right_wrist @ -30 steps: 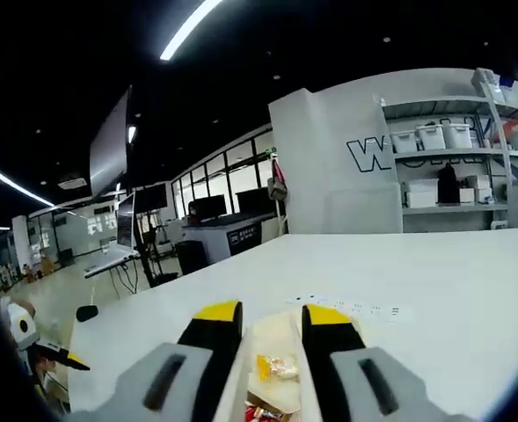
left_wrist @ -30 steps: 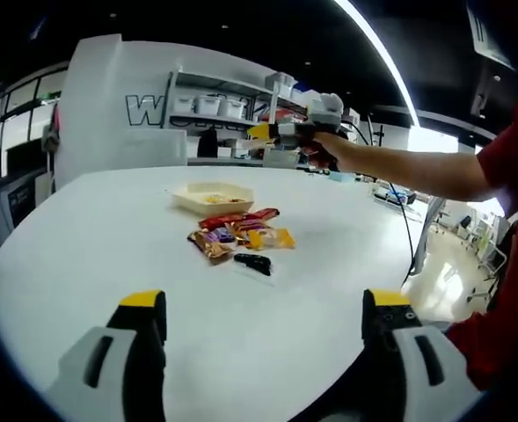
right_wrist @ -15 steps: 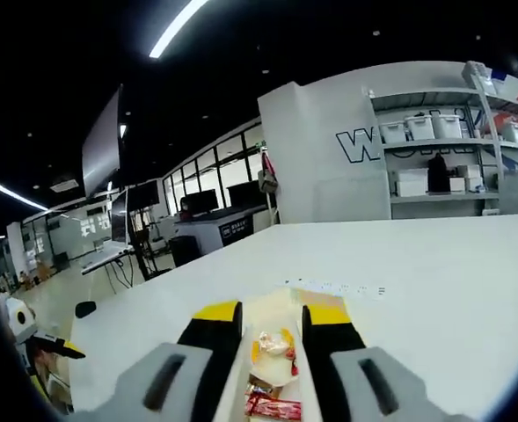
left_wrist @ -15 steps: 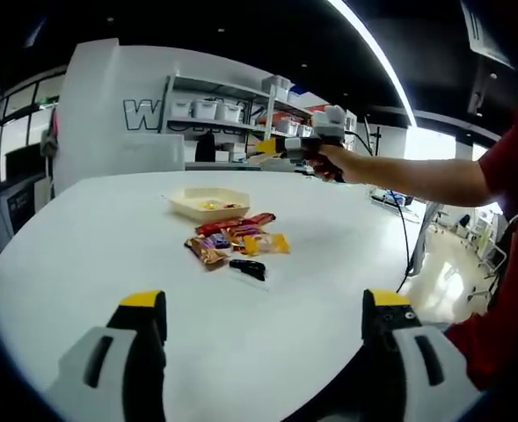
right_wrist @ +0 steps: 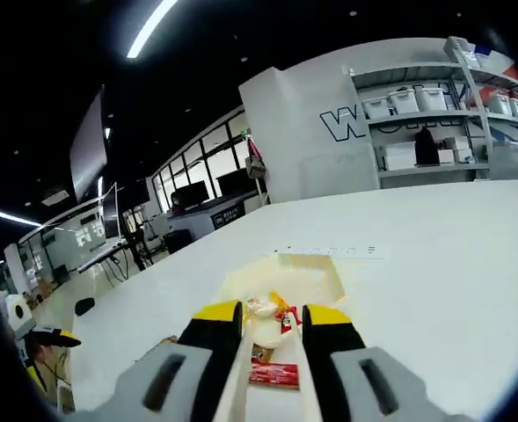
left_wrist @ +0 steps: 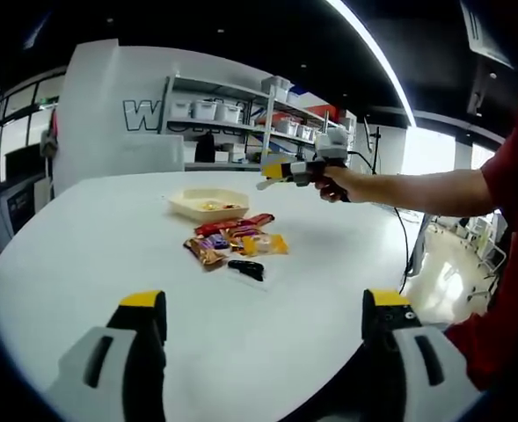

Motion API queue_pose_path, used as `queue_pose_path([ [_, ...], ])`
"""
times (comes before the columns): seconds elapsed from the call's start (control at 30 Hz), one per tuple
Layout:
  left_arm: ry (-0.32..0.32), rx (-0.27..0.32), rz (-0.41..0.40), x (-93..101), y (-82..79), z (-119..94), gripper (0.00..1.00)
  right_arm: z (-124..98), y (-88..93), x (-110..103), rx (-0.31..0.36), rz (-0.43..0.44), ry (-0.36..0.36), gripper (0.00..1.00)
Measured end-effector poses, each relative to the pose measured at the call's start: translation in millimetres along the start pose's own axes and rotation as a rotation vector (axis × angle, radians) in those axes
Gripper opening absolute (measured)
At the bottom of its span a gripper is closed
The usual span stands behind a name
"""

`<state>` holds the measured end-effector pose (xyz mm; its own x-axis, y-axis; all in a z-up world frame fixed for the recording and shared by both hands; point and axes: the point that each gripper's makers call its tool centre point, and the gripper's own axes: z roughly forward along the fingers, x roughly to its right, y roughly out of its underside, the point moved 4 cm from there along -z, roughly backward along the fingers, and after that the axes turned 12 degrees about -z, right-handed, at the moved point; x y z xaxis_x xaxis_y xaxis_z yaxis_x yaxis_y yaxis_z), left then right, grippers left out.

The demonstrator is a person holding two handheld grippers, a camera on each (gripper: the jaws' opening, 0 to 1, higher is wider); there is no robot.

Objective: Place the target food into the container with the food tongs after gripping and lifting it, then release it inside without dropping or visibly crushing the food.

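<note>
Right now I am aiming at the snack packets (left_wrist: 237, 239) lying in a loose heap on the white table (left_wrist: 83, 264), just on the near side of the cream tray (left_wrist: 210, 201) from the left gripper's view. They are resting there, none lifted, so I judge the pick has not begun. A small dark packet (left_wrist: 247, 268) is sitting at the heap's edge farthest from the tray.

I am holding the tongs (right_wrist: 272, 391) in my right gripper (right_wrist: 270, 334), whose jaws are pressing narrowly on the two pale tong arms and keeping them fairly close together. The arms are pointing toward the tray, with a red packet (right_wrist: 273, 375) showing between them, untouched as far as I can tell. In the left gripper view the right gripper (left_wrist: 285, 169) is hanging above the table beside the tray.

My left gripper (left_wrist: 265, 325) is waiting with jaws spread wide and nothing between them, well back from the tray, out of the way.
</note>
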<state>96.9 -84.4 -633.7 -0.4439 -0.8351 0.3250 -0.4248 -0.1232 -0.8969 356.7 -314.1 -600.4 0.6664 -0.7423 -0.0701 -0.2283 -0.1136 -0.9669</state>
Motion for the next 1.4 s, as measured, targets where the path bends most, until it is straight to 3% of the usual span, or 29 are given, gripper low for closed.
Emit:
queue_pose_path([
  [0.27,-0.004,-0.010,0.001,0.3,4.0,0.1,0.91,3.9,22.0,-0.7,-0.054,0.049,-0.003,0.22],
  [0.53,-0.013,-0.010,0.004,-1.9,2.8,-2.7,0.91,3.5,42.0,-5.4,-0.111,0.032,-0.015,0.22],
  [1.17,0.010,-0.011,0.022,9.0,1.6,2.0,0.91,-21.0,51.7,-16.3,-0.168,0.077,-0.064,0.21],
  [1.4,0.028,-0.012,0.032,15.7,2.0,4.1,0.90,-36.1,57.2,-37.9,-0.203,0.097,-0.130,0.21],
])
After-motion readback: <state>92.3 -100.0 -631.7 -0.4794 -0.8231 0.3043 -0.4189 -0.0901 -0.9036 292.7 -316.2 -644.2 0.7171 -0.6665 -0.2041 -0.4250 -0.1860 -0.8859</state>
